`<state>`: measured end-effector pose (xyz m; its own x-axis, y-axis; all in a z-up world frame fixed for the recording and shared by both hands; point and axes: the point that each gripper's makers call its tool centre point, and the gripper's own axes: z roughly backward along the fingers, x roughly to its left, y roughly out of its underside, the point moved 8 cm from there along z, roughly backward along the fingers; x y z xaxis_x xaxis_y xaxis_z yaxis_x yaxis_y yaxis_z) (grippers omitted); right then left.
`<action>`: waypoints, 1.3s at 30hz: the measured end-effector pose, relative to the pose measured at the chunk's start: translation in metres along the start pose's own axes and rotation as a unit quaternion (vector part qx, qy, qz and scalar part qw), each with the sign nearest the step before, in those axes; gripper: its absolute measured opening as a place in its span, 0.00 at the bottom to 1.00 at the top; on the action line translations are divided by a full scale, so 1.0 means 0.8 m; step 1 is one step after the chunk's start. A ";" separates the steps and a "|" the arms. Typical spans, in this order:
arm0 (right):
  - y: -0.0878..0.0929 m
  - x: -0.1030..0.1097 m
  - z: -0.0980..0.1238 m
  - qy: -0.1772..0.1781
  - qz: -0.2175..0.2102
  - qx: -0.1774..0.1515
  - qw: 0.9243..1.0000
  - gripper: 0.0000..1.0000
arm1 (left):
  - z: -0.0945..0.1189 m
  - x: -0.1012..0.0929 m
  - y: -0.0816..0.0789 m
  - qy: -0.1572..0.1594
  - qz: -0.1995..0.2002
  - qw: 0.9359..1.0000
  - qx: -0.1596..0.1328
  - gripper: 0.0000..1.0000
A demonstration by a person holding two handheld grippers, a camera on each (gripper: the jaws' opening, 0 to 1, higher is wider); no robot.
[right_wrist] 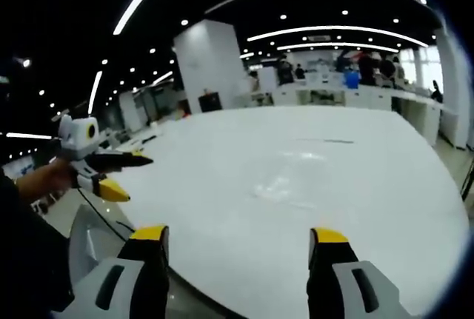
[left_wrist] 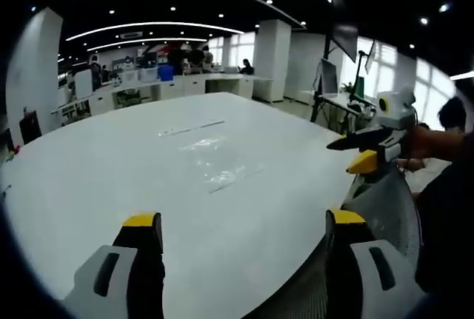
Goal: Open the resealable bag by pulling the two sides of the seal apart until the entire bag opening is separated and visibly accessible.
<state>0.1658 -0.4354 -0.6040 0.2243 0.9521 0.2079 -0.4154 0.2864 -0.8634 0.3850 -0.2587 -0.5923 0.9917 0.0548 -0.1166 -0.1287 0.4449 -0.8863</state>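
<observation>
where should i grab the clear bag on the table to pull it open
Grip the bag at its seal edge, one gripper per side. It lies flat on the white table, so come in low from the near edge. Which thin line is the seal, I cannot tell. Both the left gripper and the right gripper are open.

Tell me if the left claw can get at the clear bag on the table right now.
Probably yes. The left claw is open and empty at the table's near edge, and the clear bag lies flat ahead with only bare white surface between. The right claw hangs off to the side, out of the path.
</observation>
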 end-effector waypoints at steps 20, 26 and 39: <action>-0.004 -0.005 -0.027 -0.018 0.006 0.017 1.000 0.72 | -0.012 0.000 0.003 0.007 0.001 1.000 0.016 0.88; -0.009 -0.004 -0.041 -0.031 0.010 0.022 0.999 0.71 | -0.019 -0.002 0.005 0.012 -0.006 0.999 0.029 0.88; -0.019 -0.007 -0.061 -0.047 0.020 0.025 0.998 0.71 | -0.027 -0.007 0.005 0.020 -0.011 0.999 0.038 0.88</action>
<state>0.2137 -0.4501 -0.6147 0.1245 0.9681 0.2173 -0.4669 0.2504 -0.8481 0.3792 -0.2767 -0.6047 0.9932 0.0097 -0.1164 -0.1048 0.5129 -0.8520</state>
